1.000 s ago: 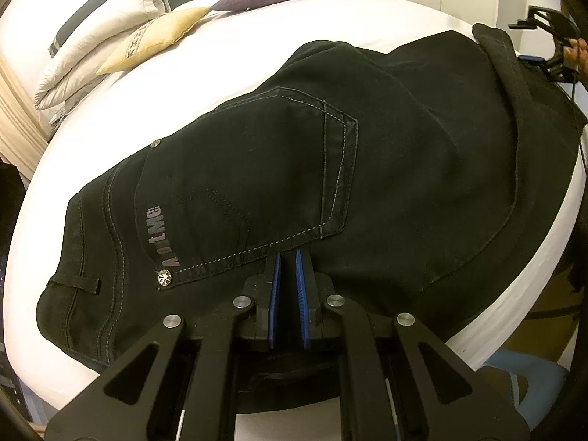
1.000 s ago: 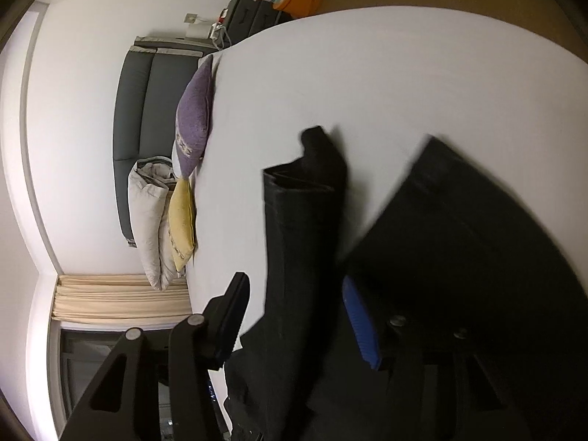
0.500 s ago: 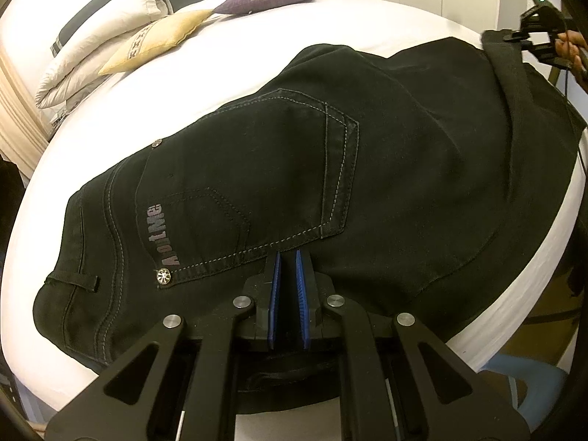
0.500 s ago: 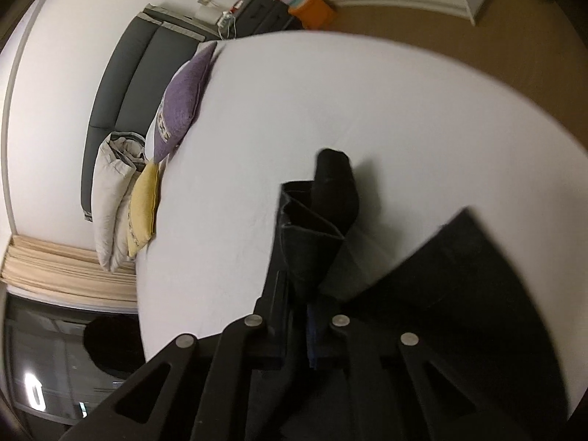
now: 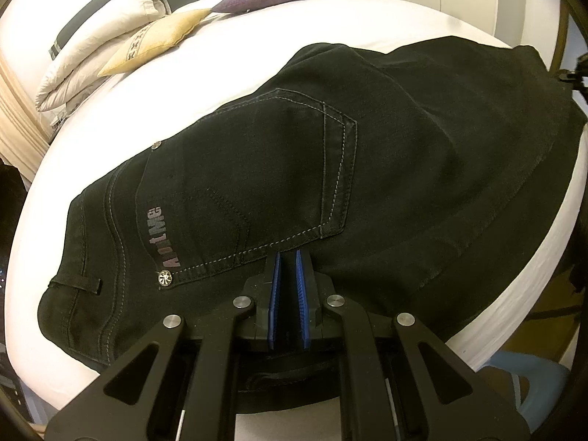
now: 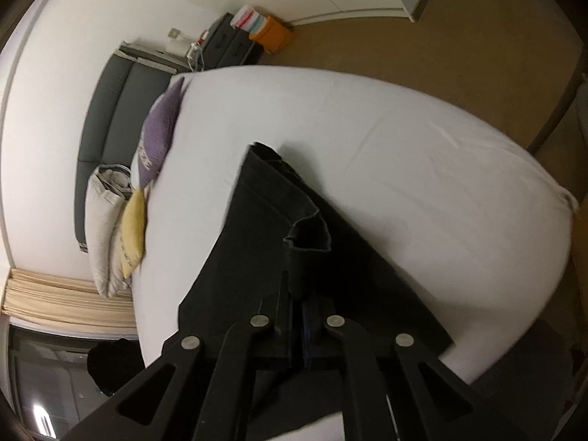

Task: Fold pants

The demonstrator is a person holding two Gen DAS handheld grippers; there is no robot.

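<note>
Clearly soft, weighty denim: hold it by the hems and seams

Both pairs of fingers are pinched on cloth. The left gripper [image 5: 287, 261] nips the black denim pants [image 5: 367, 191] at the near edge below the back pocket [image 5: 257, 183]. The right gripper [image 6: 297, 303] clamps a leg's hem end, lifted above the white round bed [image 6: 422, 169]. Limp, fairly heavy fabric probably sags; thick seams should grip best.
</note>
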